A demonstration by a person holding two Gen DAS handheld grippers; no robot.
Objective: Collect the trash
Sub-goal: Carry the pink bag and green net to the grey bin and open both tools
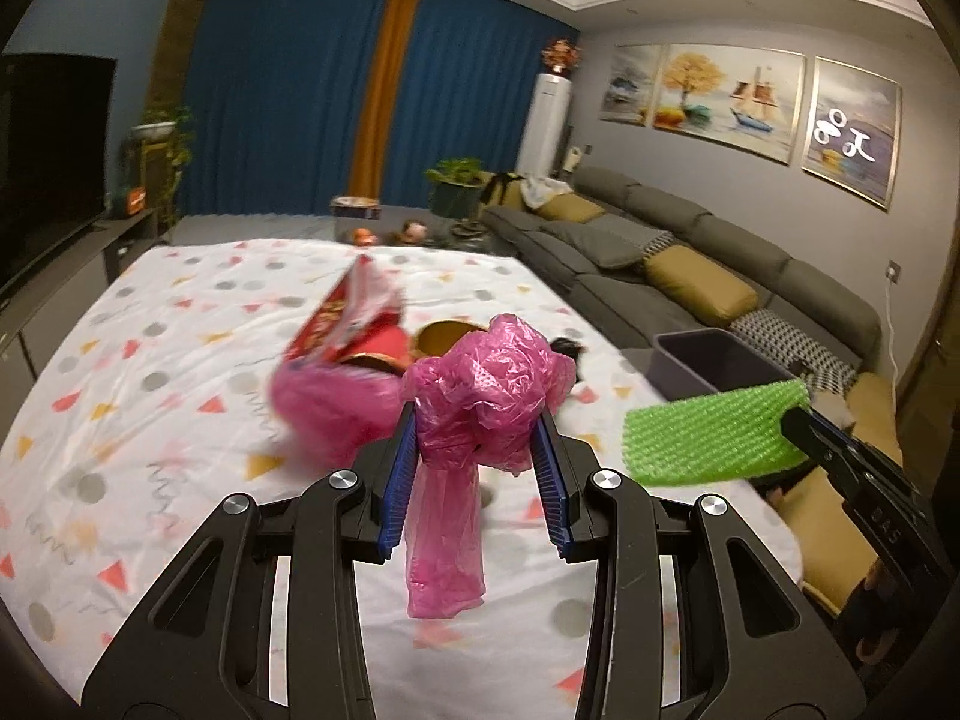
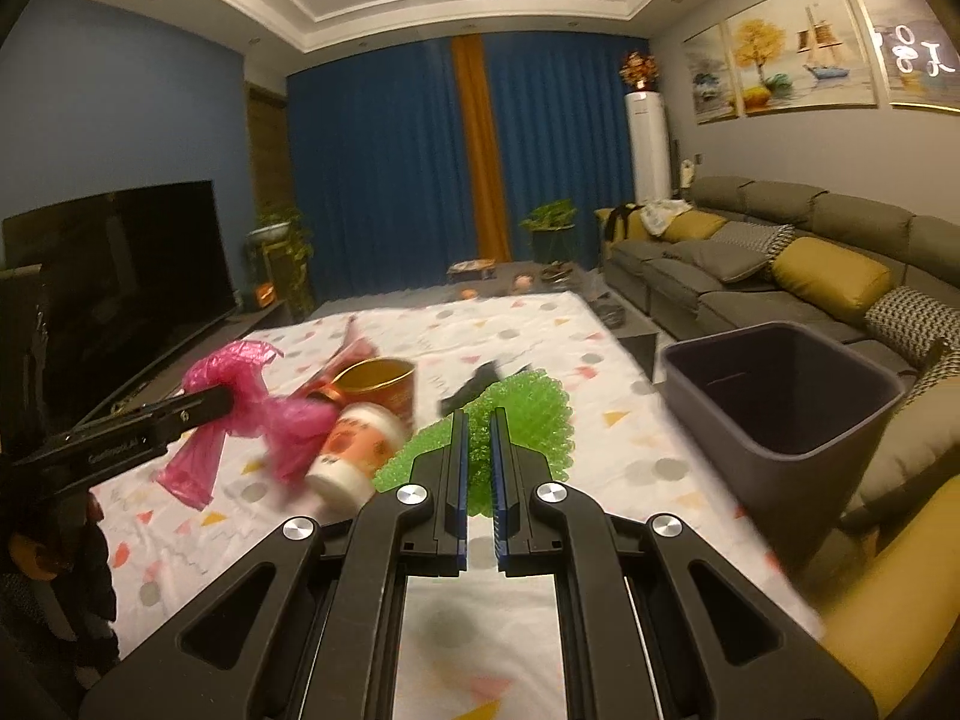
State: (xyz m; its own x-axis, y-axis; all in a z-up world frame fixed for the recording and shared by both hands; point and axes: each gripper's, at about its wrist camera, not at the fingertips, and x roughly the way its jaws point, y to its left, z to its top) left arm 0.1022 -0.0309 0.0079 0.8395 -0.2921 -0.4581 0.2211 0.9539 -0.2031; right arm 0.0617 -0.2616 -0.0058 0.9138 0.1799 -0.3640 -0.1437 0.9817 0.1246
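The left tool pinches a crumpled pink plastic bag above the patterned tabletop. The right tool, pressed nearly together, grips a green foam net near the grey bin.

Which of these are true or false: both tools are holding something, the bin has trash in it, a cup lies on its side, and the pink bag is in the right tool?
1. Both tools hold something. True: the left tool grips a pink plastic bag, the right tool a green foam net.
2. The bin has trash in it. False: what shows of its inside looks empty.
3. A paper cup lies on its side on the cloth. True.
4. The pink bag is in the right tool. False: the left tool holds it.
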